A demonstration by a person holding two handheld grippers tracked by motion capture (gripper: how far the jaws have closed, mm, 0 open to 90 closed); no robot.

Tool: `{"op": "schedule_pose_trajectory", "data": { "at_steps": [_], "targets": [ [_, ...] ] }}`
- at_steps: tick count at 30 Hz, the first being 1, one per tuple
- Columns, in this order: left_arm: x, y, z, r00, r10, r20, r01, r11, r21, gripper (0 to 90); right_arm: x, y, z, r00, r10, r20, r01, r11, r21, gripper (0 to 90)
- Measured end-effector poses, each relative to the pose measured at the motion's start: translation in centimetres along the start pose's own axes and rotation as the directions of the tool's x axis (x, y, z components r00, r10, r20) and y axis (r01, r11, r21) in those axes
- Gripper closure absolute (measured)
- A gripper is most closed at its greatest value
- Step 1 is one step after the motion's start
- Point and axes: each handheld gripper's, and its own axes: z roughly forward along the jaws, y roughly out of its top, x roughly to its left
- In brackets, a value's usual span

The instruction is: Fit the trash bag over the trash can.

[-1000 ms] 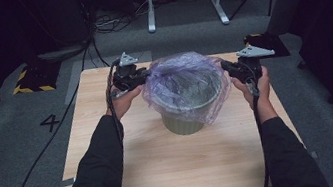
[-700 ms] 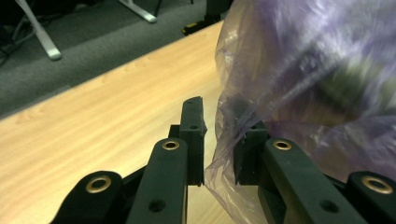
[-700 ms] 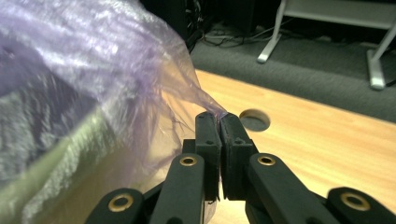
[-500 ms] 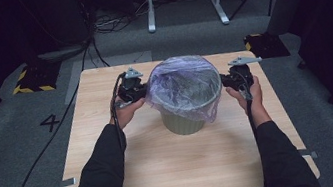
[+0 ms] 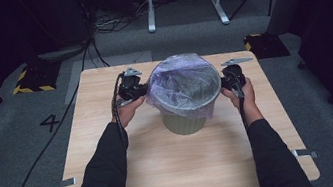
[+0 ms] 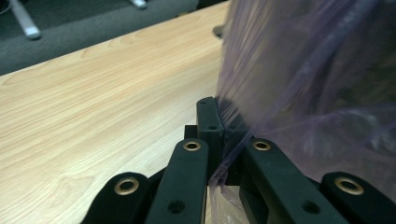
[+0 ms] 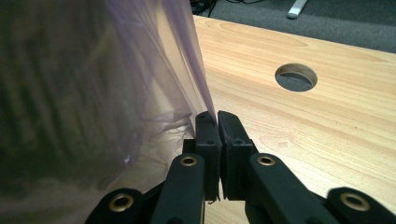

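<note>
A grey-green round plastic bin [image 5: 184, 118] stands at the middle of the pale wooden surface [image 5: 166, 169], lined with a thin translucent purple plastic bag [image 5: 181, 88] whose rim is folded down over the bin's lip. What the bin holds is hard to make out through the film. The left tongs [image 5: 141, 90] have just been closing and pinch the bag's film at its left side; the right tongs [image 5: 226, 83] are pressed together on the film at its right. Bare surface lies open all round, with a round hole [image 7: 296, 77] in it near the far edge. The bin's walls are blurred behind the film in both gripper views.
</note>
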Motion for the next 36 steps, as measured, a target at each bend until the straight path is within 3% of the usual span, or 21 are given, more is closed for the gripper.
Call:
{"op": "schedule_pose_trajectory", "data": {
  "at_steps": [3,6,10,12,17,20,23,25,29,31,33,36],
  "targets": [
    [0.4,0.3,0.4,0.9995,-0.028,-0.017,0.028,0.9993,0.025,89.1,-0.3,-0.1,0.4,0.9998,0.02,-0.004,-0.02,1.0,0.011,87.0],
    [0.3,0.5,0.9,0.9992,-0.022,-0.034,0.024,0.998,0.058,88.5,-0.6,-0.1,0.8,0.9993,0.036,0.001,-0.036,0.999,0.034,86.3],
    [0.7,0.0,1.6,0.9989,-0.029,-0.036,0.032,0.994,0.104,88.1,-0.7,-0.6,1.2,0.9992,0.041,-0.002,-0.04,0.997,0.064,86.2],
    [0.9,-0.5,1.8,0.9988,-0.046,-0.015,0.048,0.9906,0.128,86.9,-0.8,-1.2,1.5,0.9987,0.051,-0.005,-0.051,0.994,0.097,86.2],
    [0.8,-1.7,1.0,0.9996,-0.023,-0.016,0.025,0.9964,0.081,80.3,-1.2,-2.5,1.3,0.9986,0.048,-0.023,-0.046,0.996,0.076,82.8],
    [0.9,-2.0,0.2,0.9987,-0.026,-0.043,0.028,0.9983,0.052,66.9,-1.1,-2.9,0.7,0.9998,0.02,-0.003,-0.02,0.998,0.052,72.2],
    [1.0,-2.3,-1.4,0.9969,-0.033,-0.072,0.032,0.9994,-0.016,48.9,-1.1,-3.0,-0.4,1.0,-0.009,0.005,0.009,1.0,-0.016,57.7],
    [1.0,-2.5,-2.5,0.9975,-0.025,-0.066,0.021,0.9981,-0.058,39.6,-1.2,-3.0,-1.3,0.9997,-0.021,0.014,0.022,0.998,-0.058,50.3],
    [0.6,-2.9,-4.9,0.9977,0.033,-0.06,-0.039,0.9941,-0.101,34.7,-1.5,-2.8,-3.5,0.9989,-0.047,0.009,0.047,0.99,-0.13,40.9],
    [0.3,-3.3,-6.0,0.9955,0.073,-0.06,-0.08,0.9892,-0.123,34.5,-1.5,-2.8,-4.3,0.9975,-0.07,0.003,0.07,0.987,-0.143,39.1],
    [0.1,-3.7,-6.7,0.9956,0.082,-0.046,-0.087,0.9881,-0.126,33.5,-1.4,-2.9,-5.2,0.9953,-0.094,-0.02,0.09,0.983,-0.157,38.1],
    [-0.4,-4.4,-7.7,0.9909,0.125,-0.048,-0.131,0.9825,-0.133,31.9,-1.1,-3.0,-6.4,0.9902,-0.134,-0.038,0.126,0.977,-0.173,36.0]
  ]
}}
